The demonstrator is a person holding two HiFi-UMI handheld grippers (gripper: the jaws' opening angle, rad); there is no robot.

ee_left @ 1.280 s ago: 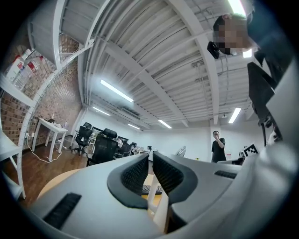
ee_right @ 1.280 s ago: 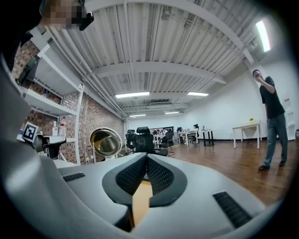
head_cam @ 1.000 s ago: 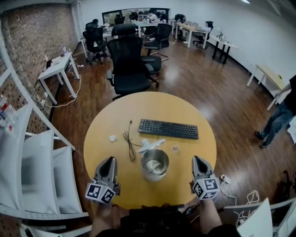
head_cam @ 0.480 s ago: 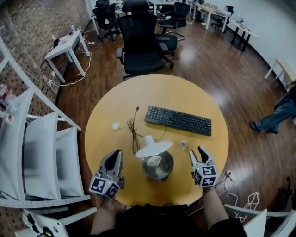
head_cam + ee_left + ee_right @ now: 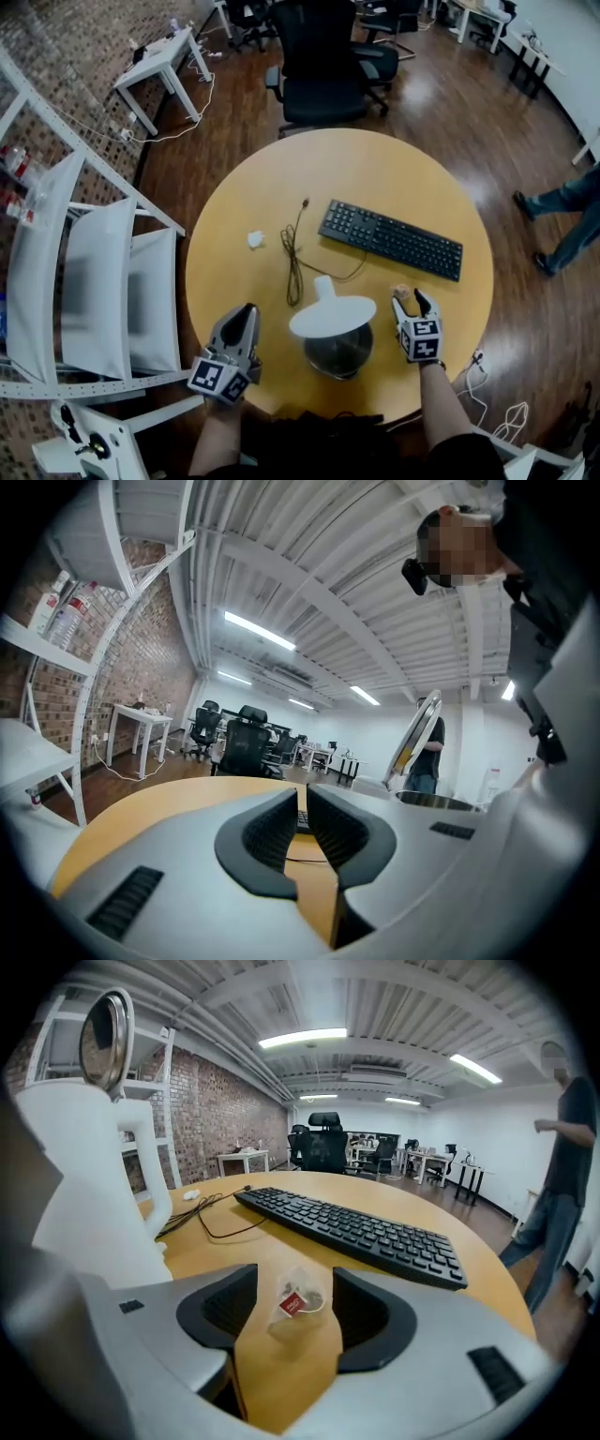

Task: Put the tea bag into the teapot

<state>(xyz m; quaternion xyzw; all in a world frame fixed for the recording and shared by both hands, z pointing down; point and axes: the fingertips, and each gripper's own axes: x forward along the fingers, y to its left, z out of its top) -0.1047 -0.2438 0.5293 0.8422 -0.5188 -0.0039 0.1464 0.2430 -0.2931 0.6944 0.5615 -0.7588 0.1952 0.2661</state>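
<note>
The tea bag [image 5: 298, 1301], a clear pouch with a red tag, lies on the round wooden table [image 5: 253, 187] between the fingers of my right gripper [image 5: 295, 1286]. That gripper's jaws are opening and the pads do not touch the bag. In the head view the tea bag [image 5: 401, 292] sits at the tips of the right gripper [image 5: 413, 300]. The steel teapot [image 5: 337, 352] stands at the table's near edge with its white lid [image 5: 333, 319] flipped up. My left gripper [image 5: 246, 317] rests left of the pot, shut and empty; its own view shows the pot's rim [image 5: 436, 802] at the right.
A black keyboard [image 5: 391, 239] lies beyond the tea bag. A black cable [image 5: 292, 262] and a small white scrap [image 5: 255, 240] lie at centre left. A white rack [image 5: 94, 281] stands left of the table, an office chair [image 5: 323, 66] behind it, a person [image 5: 572, 216] at far right.
My right gripper has moved forward to the tea bag and its jaws have gone from shut to wide apart around it. The left gripper has stayed put. The head view has tilted down.
</note>
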